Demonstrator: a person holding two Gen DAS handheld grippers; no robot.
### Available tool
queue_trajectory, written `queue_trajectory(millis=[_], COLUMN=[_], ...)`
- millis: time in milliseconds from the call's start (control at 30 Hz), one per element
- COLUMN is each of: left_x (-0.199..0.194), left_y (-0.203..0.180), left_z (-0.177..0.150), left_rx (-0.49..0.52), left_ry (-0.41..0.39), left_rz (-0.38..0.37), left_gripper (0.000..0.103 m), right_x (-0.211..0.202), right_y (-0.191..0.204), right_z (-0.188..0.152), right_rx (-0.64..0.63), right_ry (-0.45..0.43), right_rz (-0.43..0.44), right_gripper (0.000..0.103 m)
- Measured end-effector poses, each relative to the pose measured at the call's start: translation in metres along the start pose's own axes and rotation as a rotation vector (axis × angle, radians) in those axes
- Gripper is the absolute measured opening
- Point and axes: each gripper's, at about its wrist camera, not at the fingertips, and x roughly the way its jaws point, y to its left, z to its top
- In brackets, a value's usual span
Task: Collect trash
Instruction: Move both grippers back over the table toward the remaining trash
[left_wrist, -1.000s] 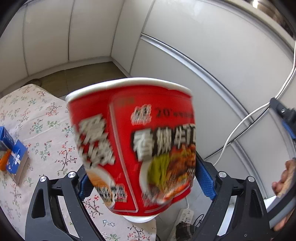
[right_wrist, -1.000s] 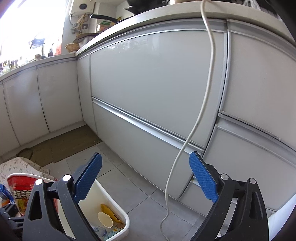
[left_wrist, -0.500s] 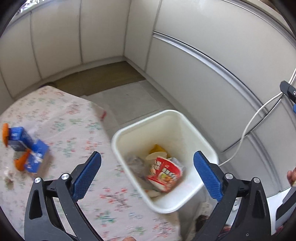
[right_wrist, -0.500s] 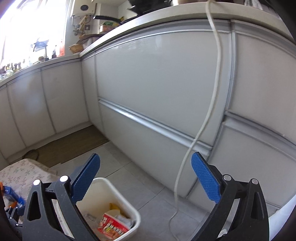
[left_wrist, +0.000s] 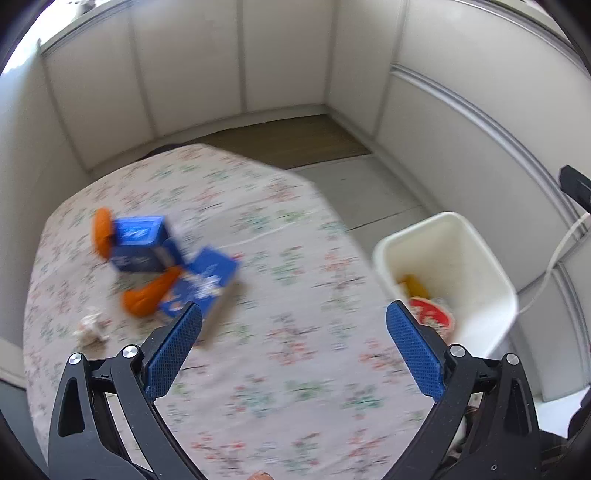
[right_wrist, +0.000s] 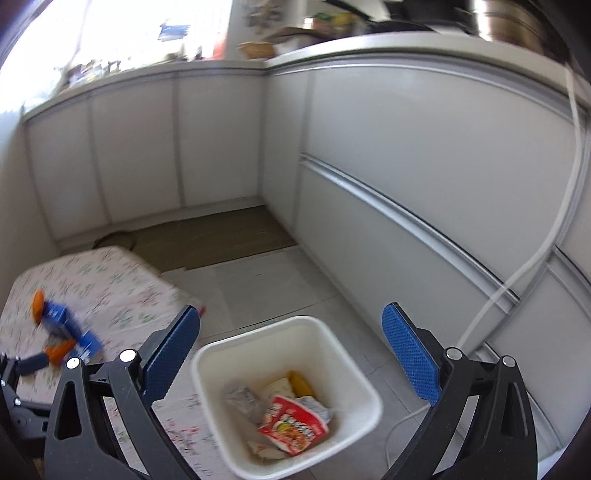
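My left gripper (left_wrist: 293, 347) is open and empty above the floral tablecloth (left_wrist: 229, 192). Two blue cartons (left_wrist: 138, 243) (left_wrist: 201, 282) lie on the cloth ahead and to the left with orange peel pieces (left_wrist: 147, 295) and a small crumpled scrap (left_wrist: 88, 326). The white bin (left_wrist: 476, 258) stands on the floor at the right; the red noodle cup (left_wrist: 432, 317) lies inside it. My right gripper (right_wrist: 290, 349) is open and empty above the bin (right_wrist: 354, 350), where the red cup (right_wrist: 293, 424) rests on other trash.
Grey cabinet fronts (right_wrist: 406, 155) run along the back and right. A white cable (right_wrist: 532, 266) hangs down the cabinet to the floor beside the bin. A brown mat (right_wrist: 207, 236) lies on the tiled floor beyond the table. The left gripper's body shows in the right view (right_wrist: 22, 373).
The left gripper let go of the red noodle cup, which dropped into the bin. It then swung left over the table toward the blue cartons. The right gripper tilted down over the bin.
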Motion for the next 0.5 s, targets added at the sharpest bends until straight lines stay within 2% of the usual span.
queue_trajectory(millis=[367, 500], left_x=[0.014, 0.028], left_y=[0.123, 0.164], left_z=[-0.021, -0.026], left_rx=[-0.127, -0.169], left_ry=[0.066, 0.117], left_rz=[0.178, 0.215], left_gripper=[0.095, 0.089], right_x=[0.006, 0.011], right_y=[0.107, 0.139], right_z=[-0.005, -0.013], right_rx=[-0.199, -0.238], right_ry=[0.042, 0.083], right_rz=[0.101, 0.149], right_gripper=[0.096, 0.096])
